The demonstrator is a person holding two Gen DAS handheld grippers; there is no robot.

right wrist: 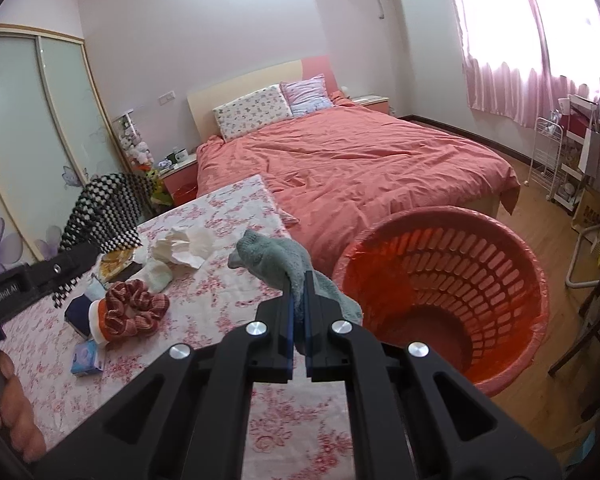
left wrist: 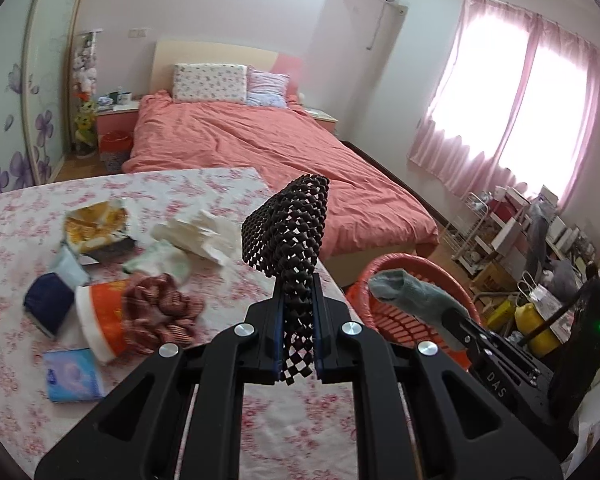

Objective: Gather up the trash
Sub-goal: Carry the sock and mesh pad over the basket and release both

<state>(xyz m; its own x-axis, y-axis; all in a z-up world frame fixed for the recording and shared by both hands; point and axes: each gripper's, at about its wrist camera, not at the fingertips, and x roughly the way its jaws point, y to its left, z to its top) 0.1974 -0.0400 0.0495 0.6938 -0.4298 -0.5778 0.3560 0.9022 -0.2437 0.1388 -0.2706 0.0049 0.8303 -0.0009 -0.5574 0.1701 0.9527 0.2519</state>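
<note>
From my left camera I see the left gripper (left wrist: 298,312) with its jaws squeezed on a black-and-white checkered cloth (left wrist: 290,226). The cloth goes between the jaws, sticks up past the tips and folds over at the top. A short end hangs out at the back of the jaws.

This camera also shows me the right gripper (left wrist: 440,312) from the side, low on the right. A grey sock (left wrist: 408,292) pokes out of it, in front of the red basket (left wrist: 384,312). I can only see part of the basket here.

My right camera shows the whole basket (right wrist: 444,292). It stands on the wooden floor (right wrist: 540,216), just beside the surface (right wrist: 220,312) and in front of the bed (right wrist: 360,160). I can look right down into it. The right gripper (right wrist: 299,300) has its jaws clenched on the sock (right wrist: 276,260). The sock lies across the tips and hangs over both sides, close to the basket rim.

On the left of this view I see the left gripper (right wrist: 66,264) holding up the checkered cloth (right wrist: 108,212), and a hand (right wrist: 12,408) on its handle.

More trash lies on the flowery surface, well away from both jaws: a crumpled tissue (left wrist: 200,236), a snack wrapper (left wrist: 96,228), an orange and white cup (left wrist: 100,320) on its side, a striped scrunchie (left wrist: 160,312) touching the cup, and a small blue tissue pack (left wrist: 74,376).
</note>
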